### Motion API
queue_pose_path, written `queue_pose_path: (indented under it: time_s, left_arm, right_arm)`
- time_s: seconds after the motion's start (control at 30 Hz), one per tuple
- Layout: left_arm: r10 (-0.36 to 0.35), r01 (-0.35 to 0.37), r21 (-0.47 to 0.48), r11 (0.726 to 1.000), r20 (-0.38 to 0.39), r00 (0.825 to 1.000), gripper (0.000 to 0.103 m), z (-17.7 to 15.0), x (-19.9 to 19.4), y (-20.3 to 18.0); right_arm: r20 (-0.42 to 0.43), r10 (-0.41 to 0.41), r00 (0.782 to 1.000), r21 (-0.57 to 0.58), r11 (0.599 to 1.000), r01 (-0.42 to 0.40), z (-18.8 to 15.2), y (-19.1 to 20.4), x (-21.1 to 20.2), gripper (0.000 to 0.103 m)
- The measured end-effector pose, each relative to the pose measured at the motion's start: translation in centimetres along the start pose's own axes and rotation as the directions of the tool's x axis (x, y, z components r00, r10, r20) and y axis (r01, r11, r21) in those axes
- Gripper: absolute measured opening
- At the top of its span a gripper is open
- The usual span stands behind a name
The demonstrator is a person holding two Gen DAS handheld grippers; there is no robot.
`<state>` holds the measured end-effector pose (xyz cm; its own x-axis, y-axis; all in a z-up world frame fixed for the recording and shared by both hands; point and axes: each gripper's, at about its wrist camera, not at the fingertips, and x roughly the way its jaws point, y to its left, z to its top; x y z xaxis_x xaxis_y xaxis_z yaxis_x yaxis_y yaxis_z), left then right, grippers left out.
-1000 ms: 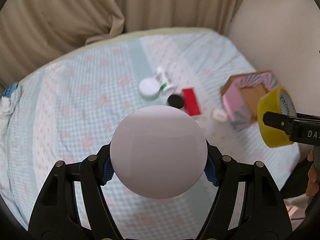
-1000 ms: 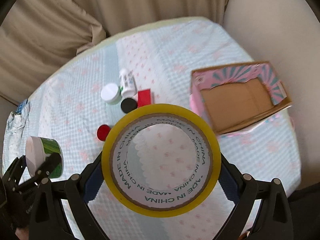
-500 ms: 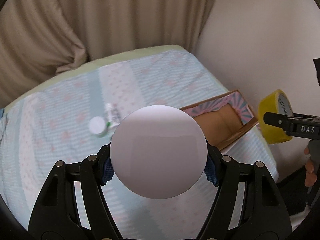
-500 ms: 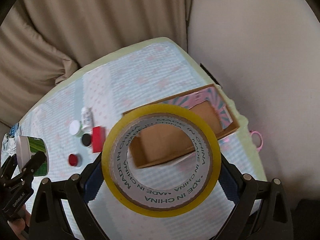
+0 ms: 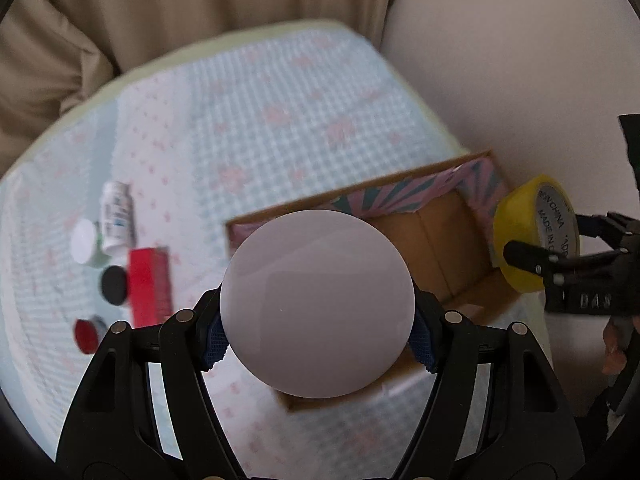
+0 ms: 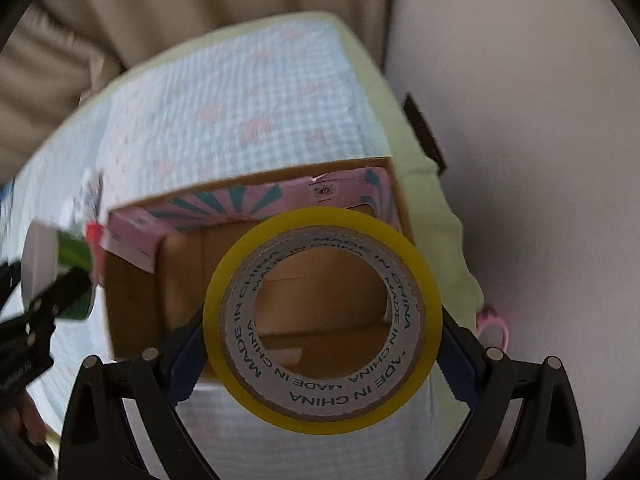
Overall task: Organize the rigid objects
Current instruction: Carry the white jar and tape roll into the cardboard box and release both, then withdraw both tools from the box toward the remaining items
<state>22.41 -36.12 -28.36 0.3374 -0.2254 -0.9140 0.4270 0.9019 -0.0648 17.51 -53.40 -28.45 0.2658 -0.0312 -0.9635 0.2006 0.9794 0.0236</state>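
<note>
My left gripper (image 5: pixel 316 332) is shut on a round green jar (image 5: pixel 316 304), whose white end faces the camera. The jar hangs over the near left part of an open cardboard box (image 5: pixel 440 240) with pink and teal flaps. In the right wrist view the jar (image 6: pixel 70 256) and the left gripper (image 6: pixel 52 280) sit at the box's left side. My right gripper (image 6: pixel 322 340) is shut on a yellow tape roll (image 6: pixel 320 396), held above the box's (image 6: pixel 132 280) bare brown floor. The left wrist view shows the tape (image 5: pixel 536 236) over the box's right end.
Left of the box on the checked bedspread (image 5: pixel 280 120) lie a white bottle (image 5: pixel 116 216), a white-lidded jar (image 5: pixel 86 242), a black lid (image 5: pixel 114 286), a red box (image 5: pixel 150 286) and a red cap (image 5: pixel 86 334). A wall (image 6: pixel 520 120) runs along the bed's right edge. Curtains hang behind.
Both grippers have swept right across the bed and come lower, still holding the jar and the tape. The box, earlier off to the right, now lies beneath them.
</note>
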Motion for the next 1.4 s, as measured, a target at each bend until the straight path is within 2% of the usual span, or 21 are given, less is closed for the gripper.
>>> queue_pose_path:
  time_s: [0.17, 0.23, 0.43, 0.5, 0.53, 0.6, 0.63, 0.77, 0.83, 0.9, 1.13, 1.27, 1.4]
  left_arm:
    - [0.034, -0.035, -0.007, 0.999, -0.103, 0.994, 0.069, 0.3, 6.8, -1.5]
    - [0.043, -0.045, -0.006, 0.999, -0.127, 0.991, 0.069, 0.2, 8.3, -1.7]
    - [0.069, -0.066, 0.024, 0.998, -0.184, 0.981, 0.069, 0.0, 10.7, -2.3]
    - [0.054, -0.05, 0.027, 0.998, -0.193, 0.98, 0.069, 0.2, 10.9, -2.4]
    - [0.042, -0.037, 0.029, 0.999, -0.195, 0.98, 0.072, 0.3, 10.8, -2.5]
    - [0.022, -0.016, 0.036, 0.999, -0.173, 0.985, 0.1, 0.7, 10.2, -2.5]
    - [0.024, -0.017, 0.043, 0.999, -0.157, 0.987, 0.103, 0.9, 9.7, -2.6]
    - [0.07, -0.055, 0.106, 0.993, -0.134, 0.989, 0.103, 1.2, 8.7, -2.8]
    - [0.065, -0.051, 0.107, 0.993, -0.132, 0.989, 0.103, 1.1, 8.2, -2.4]
    - [0.066, -0.054, 0.099, 0.994, -0.128, 0.99, 0.103, 1.1, 7.9, -2.1]
    - [0.055, -0.048, 0.085, 0.995, -0.091, 0.994, 0.103, 0.9, 5.0, -1.6]
    - [0.053, -0.048, 0.086, 0.995, -0.057, 0.997, 0.103, 0.6, 2.3, -1.3]
    - [0.041, -0.04, 0.076, 0.996, -0.02, 0.999, 0.103, 0.0, -0.9, -0.7]
  right_arm:
    - [-0.044, 0.006, 0.999, -0.164, 0.986, -0.014, 0.2, 0.8, 5.3, 0.097]
    - [-0.046, 0.013, 0.999, -0.207, 0.978, -0.022, -0.1, 0.9, 6.6, 0.097]
    - [-0.023, 0.037, 0.999, -0.304, 0.952, -0.042, -0.9, 1.4, 8.3, 0.097]
    - [-0.013, 0.057, 0.998, -0.324, 0.944, -0.058, -1.0, 1.7, 8.5, 0.097]
    - [-0.011, 0.068, 0.998, -0.333, 0.941, -0.068, -0.9, 1.8, 8.6, 0.097]
    - [-0.03, 0.07, 0.997, -0.34, 0.937, -0.076, -0.7, 1.9, 9.3, 0.098]
    - [-0.046, 0.065, 0.997, -0.343, 0.936, -0.077, -0.6, 1.9, 9.5, 0.103]
    - [0.053, 0.078, 0.995, -0.337, 0.94, -0.056, -0.9, 1.3, 8.0, 0.103]
    - [0.072, 0.068, 0.995, -0.334, 0.942, -0.04, -1.1, 1.1, 7.5, 0.103]
    - [0.082, 0.047, 0.996, -0.33, 0.944, -0.017, -1.4, 1.2, 7.3, 0.103]
    - [0.092, 0.036, 0.995, -0.254, 0.967, -0.011, -1.6, 1.1, 5.4, 0.103]
    - [0.066, 0.009, 0.998, -0.231, 0.973, 0.007, -1.9, 1.4, 3.5, 0.103]
    - [0.082, -0.003, 0.997, -0.201, 0.979, 0.019, -2.5, 1.7, 0.9, 0.103]
